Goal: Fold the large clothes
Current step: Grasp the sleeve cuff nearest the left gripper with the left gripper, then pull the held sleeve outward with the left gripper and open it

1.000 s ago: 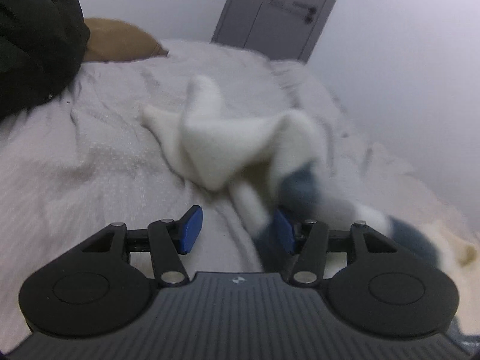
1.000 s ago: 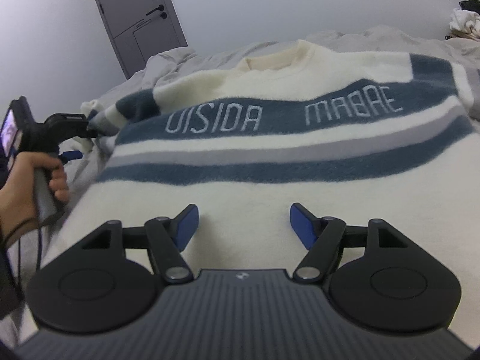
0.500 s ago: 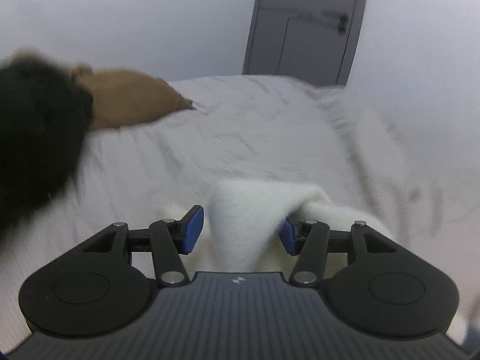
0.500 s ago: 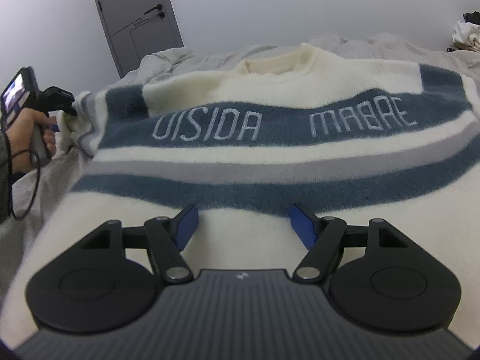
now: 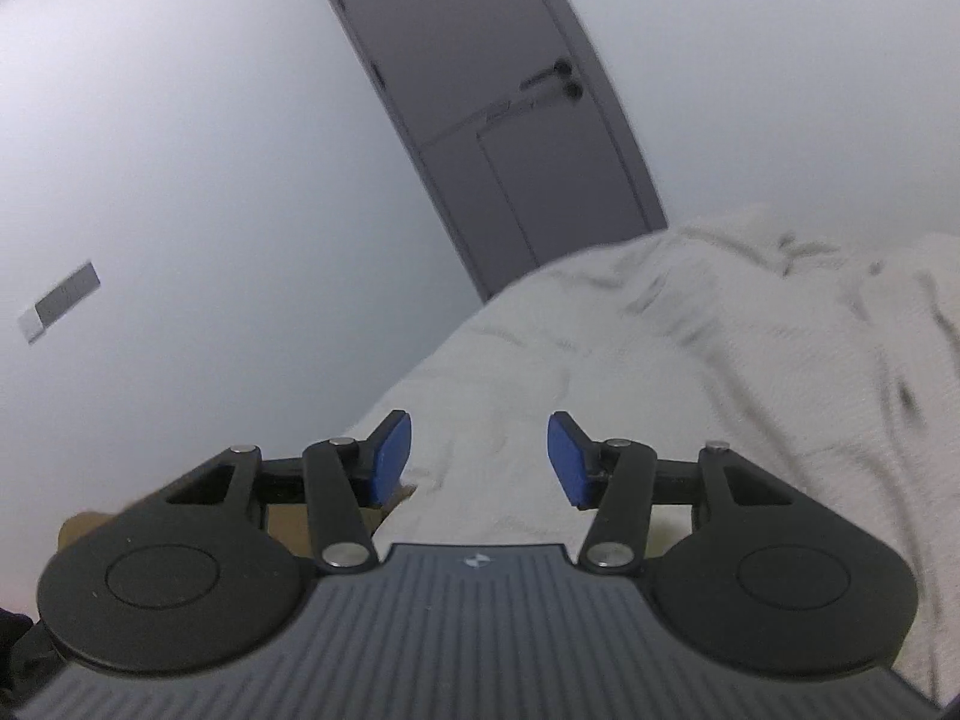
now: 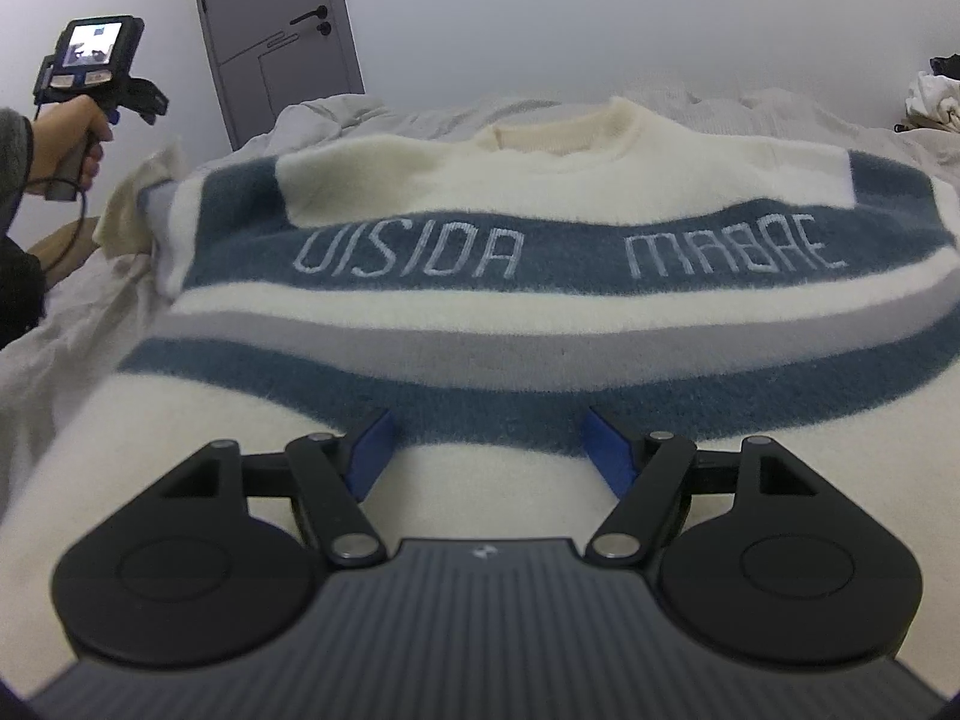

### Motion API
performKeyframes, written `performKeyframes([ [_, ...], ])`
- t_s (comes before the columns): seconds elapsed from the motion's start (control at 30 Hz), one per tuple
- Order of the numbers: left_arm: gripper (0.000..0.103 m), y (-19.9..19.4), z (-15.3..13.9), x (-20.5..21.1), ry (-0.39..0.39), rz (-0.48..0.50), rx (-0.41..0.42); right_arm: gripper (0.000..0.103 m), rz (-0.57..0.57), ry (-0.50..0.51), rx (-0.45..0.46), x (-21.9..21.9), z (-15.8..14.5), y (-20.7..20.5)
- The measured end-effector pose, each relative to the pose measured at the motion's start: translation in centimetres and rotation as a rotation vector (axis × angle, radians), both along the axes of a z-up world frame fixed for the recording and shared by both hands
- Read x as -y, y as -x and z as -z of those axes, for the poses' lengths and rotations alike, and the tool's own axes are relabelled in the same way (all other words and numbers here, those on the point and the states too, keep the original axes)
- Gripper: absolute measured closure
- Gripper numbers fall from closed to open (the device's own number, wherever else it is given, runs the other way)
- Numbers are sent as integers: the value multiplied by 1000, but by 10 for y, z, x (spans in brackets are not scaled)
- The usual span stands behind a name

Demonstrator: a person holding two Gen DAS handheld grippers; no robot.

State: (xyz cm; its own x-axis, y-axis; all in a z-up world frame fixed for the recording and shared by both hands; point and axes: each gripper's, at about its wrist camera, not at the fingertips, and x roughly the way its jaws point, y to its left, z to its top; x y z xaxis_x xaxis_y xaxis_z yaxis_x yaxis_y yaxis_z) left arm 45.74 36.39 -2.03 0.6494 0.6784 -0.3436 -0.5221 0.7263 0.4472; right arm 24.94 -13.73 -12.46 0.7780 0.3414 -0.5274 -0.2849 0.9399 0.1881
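Note:
A cream sweater with blue and grey stripes and lettering lies flat, front up, on the pale bed, collar at the far side. Its left sleeve sits bunched at the sweater's left edge. My right gripper hovers open over the lower cream part, nothing between its blue pads. In the right wrist view a hand holds my left gripper raised above and left of that sleeve, apart from it. My left gripper is open and empty, tilted, facing bare bedding; the sweater is out of that view.
A grey door stands in the white wall beyond the bed's far left corner. A heap of clothes lies at the far right. A brown cushion peeks out behind my left gripper. Rumpled duvet surrounds the sweater.
The cream sleeve that lay between my left fingers is gone from that view. My left gripper has risen and rolled, facing the door. The right gripper edged forward over the sweater.

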Motion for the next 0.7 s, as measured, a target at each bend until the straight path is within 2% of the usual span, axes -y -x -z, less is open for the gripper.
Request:
performKeyframes([
  [0.1, 45, 14, 5, -20, 77, 27, 20, 29, 1, -3, -1, -1, 0, -2],
  [0.2, 45, 34, 16, -42, 179, 9, 35, 29, 2, -8, -3, -2, 0, -3],
  [0.37, 44, 85, 18, -77, 398, -57, 195, 30, 3, -27, -7, 1, -1, -3],
  [0.43, 44, 102, 22, -93, 483, -118, 228, 31, 7, -35, -9, 3, 0, -3],
  [0.5, 44, 117, 29, -104, 568, -134, 248, 31, 9, -34, -10, 2, 0, -3],
  [0.7, 38, 140, 70, -110, 661, -165, 208, 31, 16, -8, -10, -1, -1, -2],
])
